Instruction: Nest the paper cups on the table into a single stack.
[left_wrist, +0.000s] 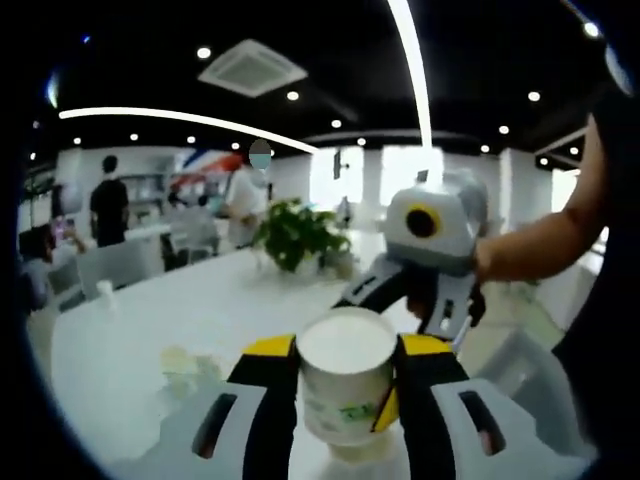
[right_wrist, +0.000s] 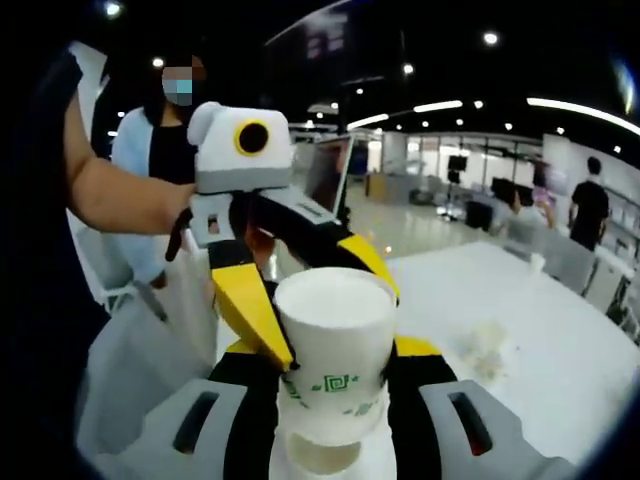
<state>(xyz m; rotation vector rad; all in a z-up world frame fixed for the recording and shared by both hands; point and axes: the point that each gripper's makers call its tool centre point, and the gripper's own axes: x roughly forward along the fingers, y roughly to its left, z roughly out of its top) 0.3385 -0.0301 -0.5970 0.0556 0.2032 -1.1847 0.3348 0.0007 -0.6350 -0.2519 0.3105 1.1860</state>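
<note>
A white paper cup (left_wrist: 348, 385) with green print sits between the yellow-tipped jaws of my left gripper (left_wrist: 345, 350), which is shut on it. In the right gripper view a white paper cup (right_wrist: 335, 360) with a green logo is clamped in my right gripper (right_wrist: 335, 350), and a second rim (right_wrist: 320, 455) shows just below it. The right gripper (left_wrist: 415, 300), held by a hand, faces the left one from just behind the cup. The left gripper (right_wrist: 320, 290) reaches in from the left, its yellow jaws flanking the cup. Whether both grip the same cup I cannot tell.
A long white table (left_wrist: 150, 330) stretches away, with a crumpled pale scrap (left_wrist: 185, 365) on it and a potted plant (left_wrist: 295, 235) at its far end. A small white object (right_wrist: 538, 262) stands on the table. People and chairs are in the background.
</note>
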